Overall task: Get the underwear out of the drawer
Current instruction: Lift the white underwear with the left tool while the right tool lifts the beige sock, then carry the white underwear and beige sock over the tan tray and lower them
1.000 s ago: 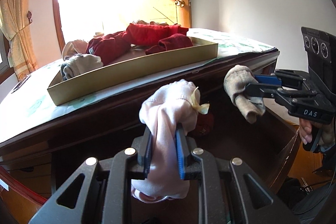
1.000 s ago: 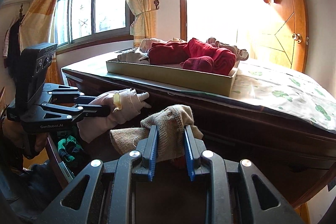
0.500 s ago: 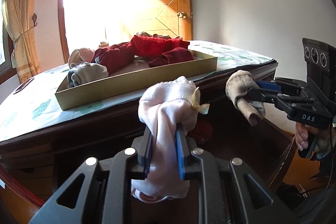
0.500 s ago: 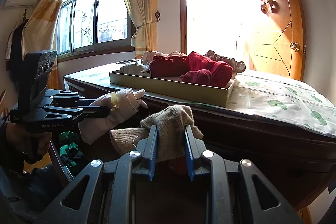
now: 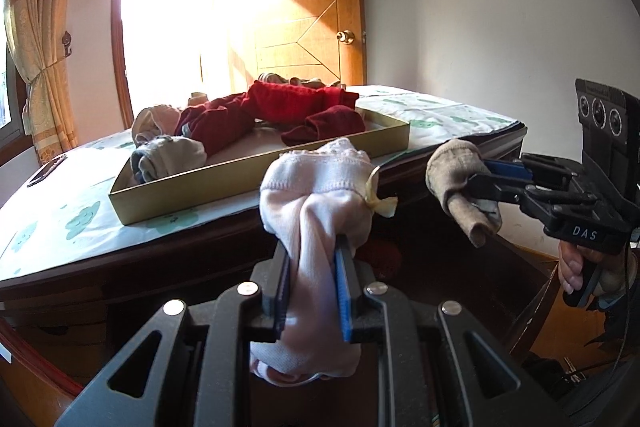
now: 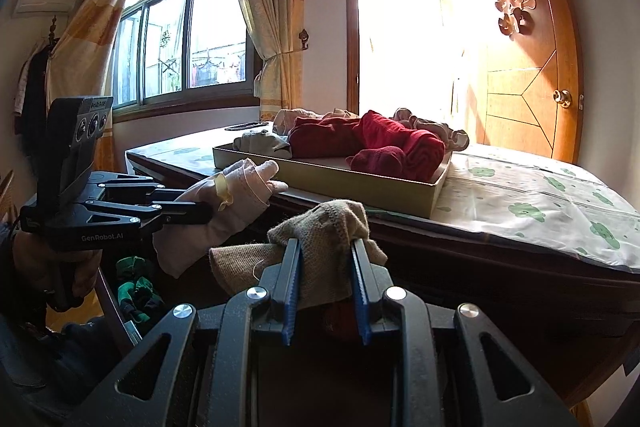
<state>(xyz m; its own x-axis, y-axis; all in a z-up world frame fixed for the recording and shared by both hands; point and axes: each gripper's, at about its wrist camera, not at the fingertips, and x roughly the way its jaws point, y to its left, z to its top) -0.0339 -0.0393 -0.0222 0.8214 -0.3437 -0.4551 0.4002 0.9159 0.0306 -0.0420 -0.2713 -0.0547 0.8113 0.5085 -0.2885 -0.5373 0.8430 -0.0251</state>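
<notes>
My left gripper (image 5: 312, 255) is shut on a pale pink piece of underwear (image 5: 320, 195) with a small yellow bow, held up in front of the dresser edge. The same gripper (image 6: 200, 209) and pink underwear (image 6: 236, 195) show at the left of the right wrist view. My right gripper (image 6: 325, 259) is shut on a beige knitted piece of underwear (image 6: 324, 235); from the left wrist view that gripper (image 5: 476, 179) holds the beige piece (image 5: 456, 179) at the right. The open drawer (image 6: 132, 291) lies dark below both grippers, with green and dark cloth inside.
A shallow gold tray (image 5: 256, 167) on the dresser top holds red, grey and beige garments (image 5: 296, 107). A green-patterned cover (image 6: 540, 195) spreads over the dresser top. Behind stand a wooden door (image 5: 312, 27), a bright window and curtains (image 6: 264, 7). A hand (image 5: 576, 267) grips the right tool.
Both grippers have tilted slightly upward with their garments still clamped, so the tray and dresser top sit lower in both views. Neither grip has changed.
</notes>
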